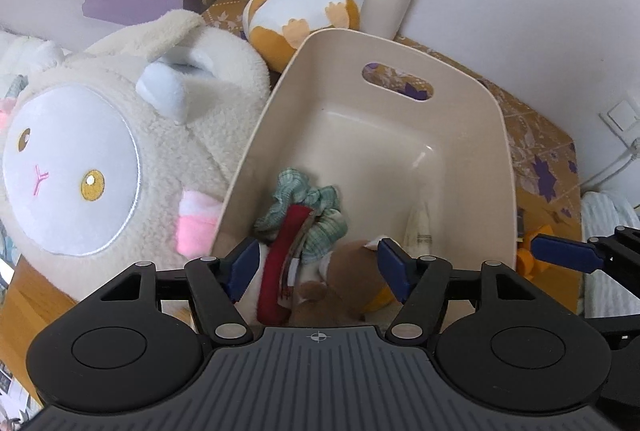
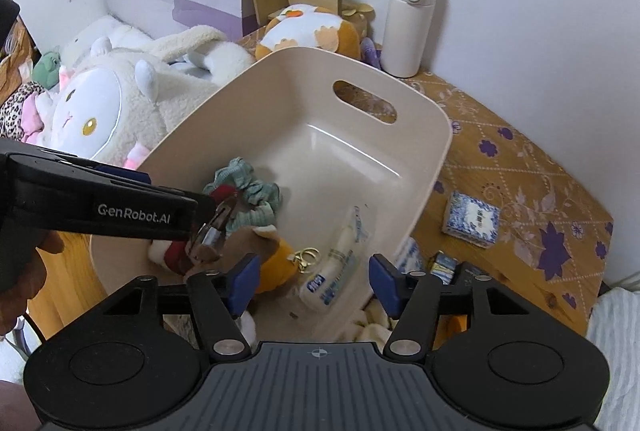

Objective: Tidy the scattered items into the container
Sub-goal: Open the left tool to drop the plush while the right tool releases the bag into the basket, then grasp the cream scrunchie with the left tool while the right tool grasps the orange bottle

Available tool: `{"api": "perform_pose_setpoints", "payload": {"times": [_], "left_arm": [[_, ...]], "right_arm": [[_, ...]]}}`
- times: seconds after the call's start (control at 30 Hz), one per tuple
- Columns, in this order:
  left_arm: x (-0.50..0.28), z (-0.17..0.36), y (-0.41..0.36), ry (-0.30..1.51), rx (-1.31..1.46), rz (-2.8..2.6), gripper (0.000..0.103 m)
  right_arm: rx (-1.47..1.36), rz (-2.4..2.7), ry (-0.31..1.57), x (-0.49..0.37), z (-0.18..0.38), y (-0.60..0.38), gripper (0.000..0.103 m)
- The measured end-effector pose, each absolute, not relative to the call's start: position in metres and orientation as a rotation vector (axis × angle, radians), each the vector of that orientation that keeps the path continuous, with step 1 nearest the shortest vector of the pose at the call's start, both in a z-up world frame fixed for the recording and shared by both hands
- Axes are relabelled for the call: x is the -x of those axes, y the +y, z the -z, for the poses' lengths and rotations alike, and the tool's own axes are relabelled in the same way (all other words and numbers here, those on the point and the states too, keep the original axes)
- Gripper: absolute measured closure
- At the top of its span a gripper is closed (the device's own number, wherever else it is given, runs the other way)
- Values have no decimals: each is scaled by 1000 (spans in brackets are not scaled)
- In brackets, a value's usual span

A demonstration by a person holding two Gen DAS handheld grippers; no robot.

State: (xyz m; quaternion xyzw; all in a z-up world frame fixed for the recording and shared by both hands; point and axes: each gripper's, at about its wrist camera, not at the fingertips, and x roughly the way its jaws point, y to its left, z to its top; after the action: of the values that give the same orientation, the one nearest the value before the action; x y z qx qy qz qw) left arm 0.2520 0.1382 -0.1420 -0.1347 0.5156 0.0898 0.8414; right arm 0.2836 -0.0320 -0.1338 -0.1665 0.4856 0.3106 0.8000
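Hanging wide apart over the beige bin (image 1: 472,135), the left gripper (image 1: 316,265) holds nothing; the brown plush (image 1: 340,283) and green scrunchie (image 1: 316,207) lie just beneath its fingers. The right gripper (image 2: 312,283) gapes too, empty, above a white tube (image 2: 340,263) inside the bin, with blue-patterned packets (image 2: 472,219) outside on the floral cloth (image 2: 540,167).

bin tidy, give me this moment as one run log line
left gripper: open over bin | right gripper: open | in bin: scrunchie, plush | outside: blue-white box

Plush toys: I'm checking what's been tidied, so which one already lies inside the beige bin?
The small brown-and-orange plush toy, at the beige plastic bin's near end beside the green scrunchie. The sheep-faced cream plush and orange-and-white plush sit outside.
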Motion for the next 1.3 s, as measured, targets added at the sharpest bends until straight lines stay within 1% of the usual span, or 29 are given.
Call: {"api": "perform_pose_setpoints", "payload": {"times": [0.3,0.8,0.93,1.0,1.2,1.3], "left_arm": [[-242,132,95,1069,251,-144,36],[-241,130,5,1053,168,-22,36],[-244,134,-16,1039,153,9,36],[-245,137,-25,1035,156,24,36],[-252,153,-50,1046,213,40,36],[-256,163,-60,1057,232,15,33]], "right_arm": [[306,-614,1019,-274,125,-82,36],[219,-501,1054,-276,137,-183,36],[215,-492,1061,-283,142,-200,36],[221,-493,1064,-286,145,-206,34],[236,-501,1088,-299,158,-220,31],[247,-507,1101,-305,165,-226,29]]}}
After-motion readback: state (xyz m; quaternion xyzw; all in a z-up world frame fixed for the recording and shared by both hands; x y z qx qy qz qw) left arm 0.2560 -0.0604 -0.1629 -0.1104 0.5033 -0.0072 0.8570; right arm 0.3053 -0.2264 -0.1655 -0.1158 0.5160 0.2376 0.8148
